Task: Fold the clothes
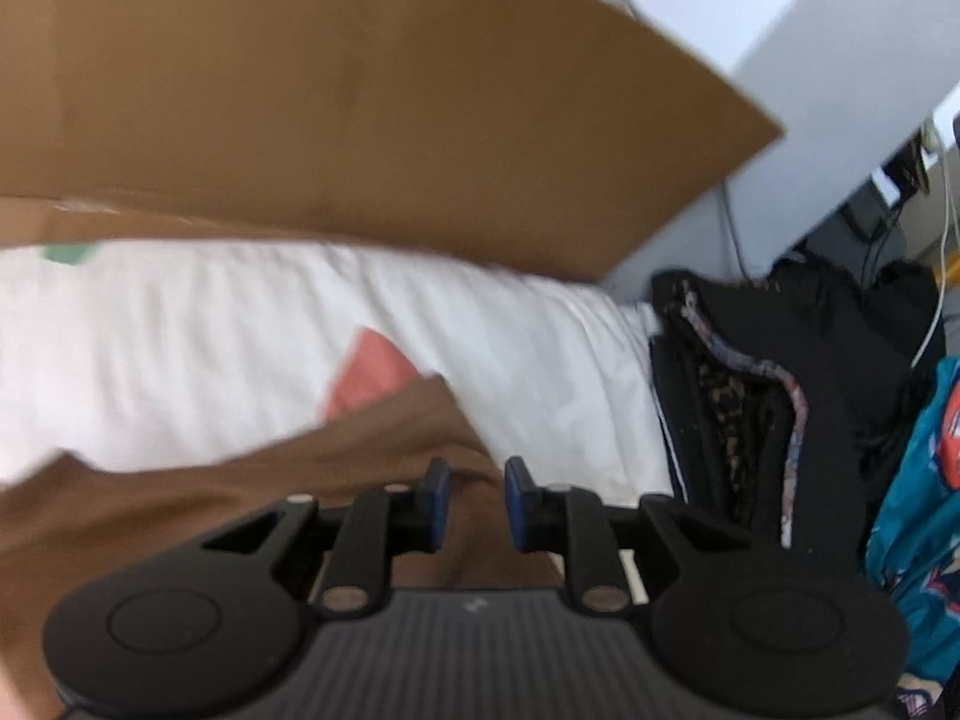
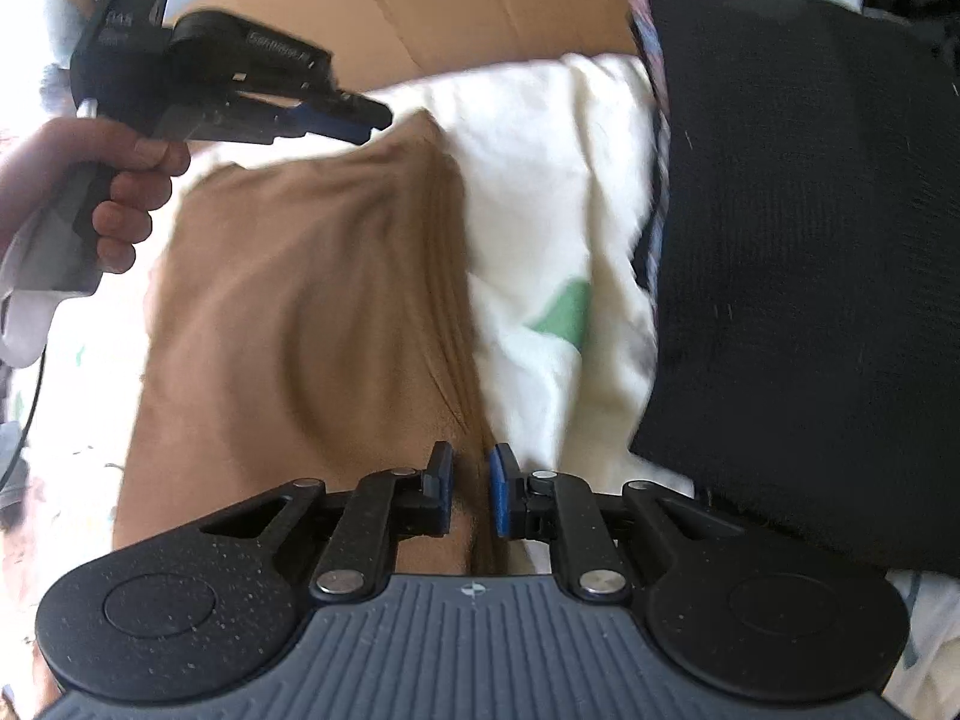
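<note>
A brown garment [image 2: 300, 300] lies stretched over a white sheet [image 2: 540, 180] printed with green and pink patches. My right gripper [image 2: 471, 492] is shut on the garment's near edge, and creases fan out from its pads. The left gripper [image 2: 375, 115], held in a person's hand [image 2: 120, 180], meets the garment's raised far corner at the upper left of the right wrist view. In the left wrist view the brown garment [image 1: 240, 480] runs up between the pads of the left gripper [image 1: 477, 504], which is shut on the cloth.
A big cardboard sheet [image 1: 360, 90] leans behind the bed. A black garment pile [image 2: 810, 240] with a patterned strap lies on the right, also seen as dark clothes [image 1: 780, 390]. Teal printed fabric [image 1: 918, 510] sits at the far right, and cables [image 1: 942, 252] hang beyond.
</note>
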Demonstrator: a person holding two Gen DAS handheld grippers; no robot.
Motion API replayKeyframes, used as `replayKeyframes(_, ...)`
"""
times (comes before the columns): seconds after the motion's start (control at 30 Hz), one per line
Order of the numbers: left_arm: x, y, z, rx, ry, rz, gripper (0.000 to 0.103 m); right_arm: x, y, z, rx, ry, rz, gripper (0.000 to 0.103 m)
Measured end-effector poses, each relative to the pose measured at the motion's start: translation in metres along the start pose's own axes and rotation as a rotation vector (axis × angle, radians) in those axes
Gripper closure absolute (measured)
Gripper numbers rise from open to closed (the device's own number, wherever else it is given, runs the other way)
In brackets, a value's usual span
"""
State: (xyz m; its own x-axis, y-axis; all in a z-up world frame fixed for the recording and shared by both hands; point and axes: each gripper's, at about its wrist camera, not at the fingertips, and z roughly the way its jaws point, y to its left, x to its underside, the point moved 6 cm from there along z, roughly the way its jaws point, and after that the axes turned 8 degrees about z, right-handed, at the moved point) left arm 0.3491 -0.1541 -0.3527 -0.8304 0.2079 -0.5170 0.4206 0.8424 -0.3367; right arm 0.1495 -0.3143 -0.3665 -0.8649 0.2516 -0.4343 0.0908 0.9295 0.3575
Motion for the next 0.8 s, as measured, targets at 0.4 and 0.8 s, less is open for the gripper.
replayKeyframes(0.4, 0.021, 0.077, -0.073, -0.135, 0.005, 0.032, 0.083, -0.039, 0.054, 0.017, -0.092, -0.081, -0.183, 0.089)
replayKeyframes(0.8, 0.06, 0.138, -0.064, -0.194, 0.024, -0.009, 0.083, -0.054, 0.077, 0.075, -0.071, -0.035, -0.335, 0.088)
